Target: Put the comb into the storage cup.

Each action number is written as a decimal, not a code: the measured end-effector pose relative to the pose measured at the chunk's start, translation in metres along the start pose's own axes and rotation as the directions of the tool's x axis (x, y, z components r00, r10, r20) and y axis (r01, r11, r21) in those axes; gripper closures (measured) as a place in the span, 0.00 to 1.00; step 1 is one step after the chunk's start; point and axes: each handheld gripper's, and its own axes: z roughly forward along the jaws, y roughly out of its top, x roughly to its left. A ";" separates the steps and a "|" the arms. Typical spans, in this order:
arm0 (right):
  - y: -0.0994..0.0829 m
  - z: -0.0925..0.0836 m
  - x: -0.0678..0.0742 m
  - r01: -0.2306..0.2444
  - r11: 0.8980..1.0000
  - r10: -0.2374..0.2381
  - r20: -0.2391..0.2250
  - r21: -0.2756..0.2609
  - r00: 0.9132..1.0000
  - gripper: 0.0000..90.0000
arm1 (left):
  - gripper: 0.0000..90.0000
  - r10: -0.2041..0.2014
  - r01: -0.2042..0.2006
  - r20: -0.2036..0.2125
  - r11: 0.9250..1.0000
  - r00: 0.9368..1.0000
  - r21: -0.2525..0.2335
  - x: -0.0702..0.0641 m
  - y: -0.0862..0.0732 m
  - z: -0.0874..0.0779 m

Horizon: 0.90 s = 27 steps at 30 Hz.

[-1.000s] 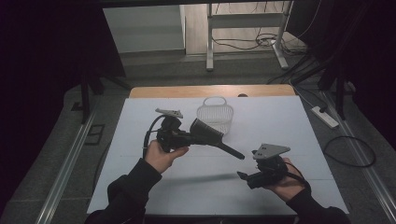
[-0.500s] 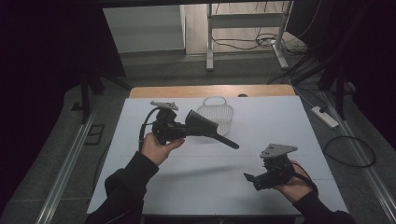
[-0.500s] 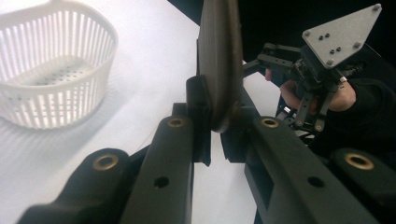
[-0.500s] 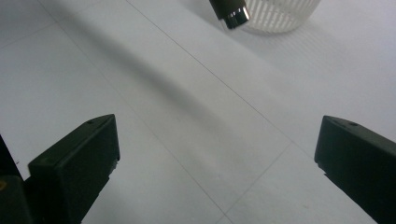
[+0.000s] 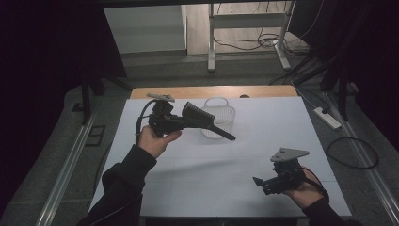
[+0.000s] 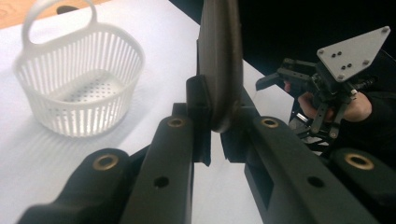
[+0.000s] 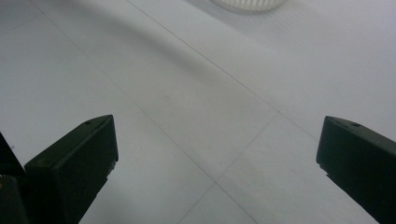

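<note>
High view: white-covered desk (image 5: 235, 160) with a bare wooden strip along its far edge. Near that far edge, about midway, a white slotted plastic basket (image 5: 217, 117) with a loop handle, standing upright. Just left of the basket and raised above the desk, the left gripper (image 5: 181, 120), clamped tight on a black plastic hairbrush (image 5: 207, 123) (bristle head at the gripper, handle slanting toward the basket's front). Near the desk's near right corner, the right gripper (image 5: 259, 182), jaws spread wide after just opening, nothing between them, only bare desk beneath in the right gripper view.
</note>
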 end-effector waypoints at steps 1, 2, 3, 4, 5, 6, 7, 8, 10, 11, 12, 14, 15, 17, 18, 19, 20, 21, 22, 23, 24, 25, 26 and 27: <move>-0.002 -0.001 -0.001 -0.004 1.000 0.004 0.007 0.002 1.000 0.00 | 0.92 -0.001 0.001 -0.002 1.000 1.000 -0.001 0.001 0.001 0.000; -0.003 -0.002 -0.001 -0.009 1.000 0.009 0.009 0.004 1.000 0.00 | 0.92 -0.001 0.001 -0.004 1.000 1.000 -0.002 0.001 0.002 -0.001; -0.005 -0.003 -0.002 -0.019 1.000 0.019 0.009 0.005 1.000 0.00 | 0.92 -0.001 0.001 -0.008 1.000 1.000 -0.004 0.002 0.002 -0.002; -0.007 -0.003 -0.003 -0.021 1.000 0.020 0.011 0.006 1.000 0.00 | 0.92 -0.001 0.001 -0.009 1.000 1.000 -0.005 0.002 0.003 -0.002; -0.008 -0.004 -0.004 -0.030 1.000 0.030 0.013 0.007 0.999 0.00 | 0.92 -0.001 0.001 -0.011 1.000 1.000 -0.006 0.003 0.004 -0.003; -0.010 -0.006 -0.005 -0.039 0.999 0.039 0.013 0.007 0.999 0.00 | 0.92 -0.001 0.001 -0.014 1.000 1.000 -0.008 0.003 0.005 -0.004; -0.011 -0.007 -0.005 -0.048 0.999 0.048 0.015 0.007 0.999 0.00 | 0.92 -0.002 0.002 -0.018 1.000 1.000 -0.010 0.004 0.006 -0.005; -0.013 -0.008 -0.006 -0.054 0.998 0.054 0.021 0.006 0.998 0.00 | 0.92 -0.003 0.002 -0.021 1.000 1.000 -0.014 0.004 0.007 -0.007; -0.017 -0.010 -0.007 -0.066 0.998 0.065 0.032 0.009 0.997 0.00 | 0.92 -0.003 0.002 -0.025 1.000 1.000 -0.019 0.005 0.009 -0.010; -0.019 -0.012 -0.008 -0.069 0.998 0.069 0.039 0.012 0.997 0.00 | 0.92 -0.005 0.004 -0.030 1.000 1.000 -0.023 0.006 0.010 -0.012; -0.021 -0.013 -0.009 -0.070 0.997 0.069 0.046 0.014 0.997 0.00 | 0.92 -0.005 0.004 -0.034 1.000 0.999 -0.025 0.007 0.011 -0.013; -0.024 -0.015 -0.010 -0.077 0.997 0.076 0.059 0.021 0.995 0.00 | 0.92 -0.010 0.009 -0.039 0.999 0.999 -0.032 0.009 0.013 -0.016; -0.026 -0.016 -0.010 -0.084 0.996 0.082 0.063 0.021 0.995 0.00 | 0.92 -0.011 0.010 -0.041 0.999 0.999 -0.034 0.010 0.014 -0.017; -0.028 -0.018 -0.011 -0.094 0.995 0.092 0.073 0.022 0.993 0.00 | 0.92 -0.016 0.014 -0.049 0.999 0.999 -0.037 0.012 0.015 -0.018; -0.029 -0.019 -0.011 -0.099 0.995 0.097 0.077 0.023 0.992 0.00 | 0.92 -0.015 0.013 -0.052 0.999 0.999 -0.038 0.013 0.016 -0.019; -0.030 -0.020 -0.012 -0.106 0.994 0.104 0.080 0.022 0.991 0.00 | 0.92 -0.017 0.015 -0.055 0.999 0.998 -0.039 0.014 0.017 -0.019; -0.031 -0.022 -0.013 -0.113 0.993 0.111 0.084 0.022 0.990 0.00 | 0.92 -0.018 0.016 -0.059 0.999 0.998 -0.038 0.015 0.018 -0.020; -0.032 -0.023 -0.013 -0.122 0.992 0.120 0.086 0.024 0.989 0.00 | 0.92 -0.020 0.017 -0.064 0.999 0.998 -0.040 0.016 0.018 -0.021; -0.034 -0.025 -0.014 -0.135 0.991 0.132 0.089 0.026 0.987 0.00 | 0.92 -0.020 0.018 -0.066 0.999 0.998 -0.041 0.017 0.019 -0.021; -0.035 -0.026 -0.015 -0.145 0.989 0.142 0.095 0.021 0.985 0.00 | 0.92 -0.023 0.020 -0.068 0.999 0.997 -0.044 0.017 0.019 -0.022; -0.035 -0.028 -0.016 -0.157 0.988 0.155 0.097 0.012 0.983 0.00 | 0.92 -0.023 0.020 -0.071 0.999 0.997 -0.045 0.018 0.020 -0.022; -0.036 -0.030 -0.016 -0.167 0.986 0.166 0.097 0.006 0.981 0.00 | 0.92 -0.026 0.023 -0.073 0.999 0.997 -0.048 0.019 0.020 -0.022; -0.036 -0.032 -0.017 -0.176 0.984 0.175 0.097 0.006 0.980 0.00 | 0.92 -0.027 0.024 -0.075 0.999 0.997 -0.047 0.020 0.020 -0.022; -0.037 -0.033 -0.018 -0.181 0.983 0.179 0.101 0.006 0.979 0.00 | 0.92 -0.029 0.026 -0.078 0.999 0.997 -0.047 0.021 0.021 -0.022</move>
